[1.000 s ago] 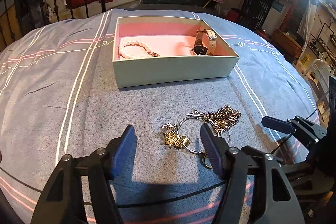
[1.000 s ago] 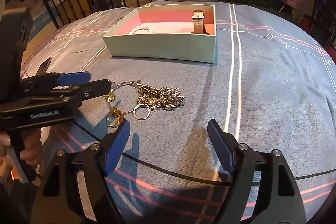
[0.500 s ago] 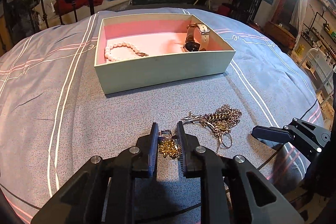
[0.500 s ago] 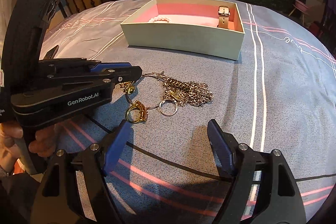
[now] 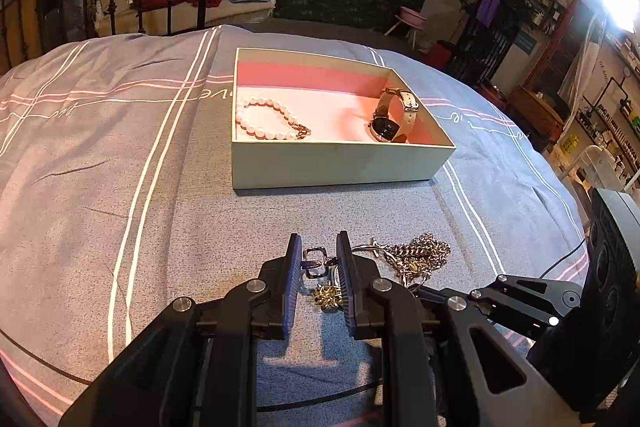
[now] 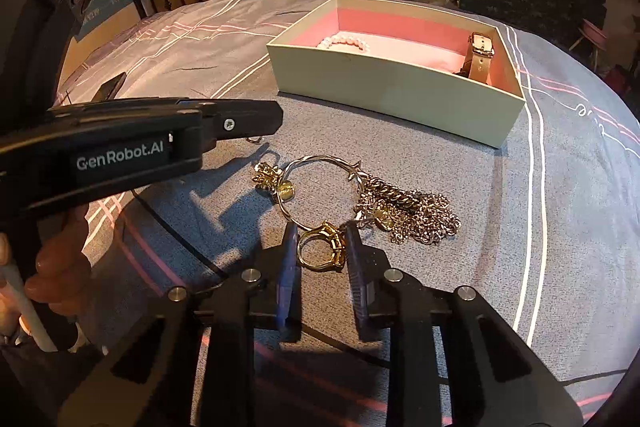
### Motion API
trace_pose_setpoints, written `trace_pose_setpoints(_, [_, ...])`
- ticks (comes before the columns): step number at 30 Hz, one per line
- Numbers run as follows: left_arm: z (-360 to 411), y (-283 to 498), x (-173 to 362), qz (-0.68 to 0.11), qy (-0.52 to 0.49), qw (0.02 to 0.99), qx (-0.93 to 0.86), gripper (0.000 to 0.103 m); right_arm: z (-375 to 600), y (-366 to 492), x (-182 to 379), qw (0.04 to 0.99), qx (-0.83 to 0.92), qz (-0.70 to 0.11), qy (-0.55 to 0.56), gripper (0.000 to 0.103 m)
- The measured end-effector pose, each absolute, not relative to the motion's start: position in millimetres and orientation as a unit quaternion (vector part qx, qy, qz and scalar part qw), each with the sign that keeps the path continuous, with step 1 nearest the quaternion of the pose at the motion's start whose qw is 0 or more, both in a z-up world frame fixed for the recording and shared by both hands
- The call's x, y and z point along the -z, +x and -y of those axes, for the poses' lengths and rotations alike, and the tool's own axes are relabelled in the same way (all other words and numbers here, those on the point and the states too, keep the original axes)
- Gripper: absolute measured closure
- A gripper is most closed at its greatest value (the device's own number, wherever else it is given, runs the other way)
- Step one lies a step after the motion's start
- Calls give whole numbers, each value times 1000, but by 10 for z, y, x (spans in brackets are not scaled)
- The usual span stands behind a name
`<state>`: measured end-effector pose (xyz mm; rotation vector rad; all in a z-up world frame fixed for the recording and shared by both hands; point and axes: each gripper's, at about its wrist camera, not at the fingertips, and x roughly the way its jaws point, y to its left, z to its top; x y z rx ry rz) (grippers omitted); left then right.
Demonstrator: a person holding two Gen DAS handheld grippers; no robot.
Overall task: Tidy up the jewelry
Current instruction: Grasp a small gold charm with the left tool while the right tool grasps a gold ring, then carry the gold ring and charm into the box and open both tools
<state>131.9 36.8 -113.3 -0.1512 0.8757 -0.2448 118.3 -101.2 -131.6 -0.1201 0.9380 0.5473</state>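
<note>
"GenRobot.AI" label point(image 6: 120, 155) on left tongs point(image 6: 276, 117), lettering white on blk

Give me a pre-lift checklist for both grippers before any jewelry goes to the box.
1. Left gripper shut on the small square-framed piece: ok.
2. Right gripper has the gold ring between its closing jaws; firm grip: cannot tell.
3. Gold ring free of the big wire hoop and chain pile: cannot tell, they lie against each other.
4. Box open with bare floor between pearl bracelet and watch: ok.
5. Bedspread between grippers and box unobstructed: ok.
</note>
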Motion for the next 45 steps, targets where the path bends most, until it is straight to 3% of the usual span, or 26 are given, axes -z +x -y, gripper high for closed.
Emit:
trace_pose_setpoints(21, [-154,1254,1149,-429,-32,895,120,85,1124,1158,1222,861,-261,-434,-38,78])
trace_pose_setpoints(37, [-218,1832,214,-337,-34,937,84,85,1233,2008,498,908,-229,-348,-50,78])
trace_pose_setpoints(45, [-205,2324,86,-346,-49,935,66,85,1214,2564,303,912,-212,-348,-45,78])
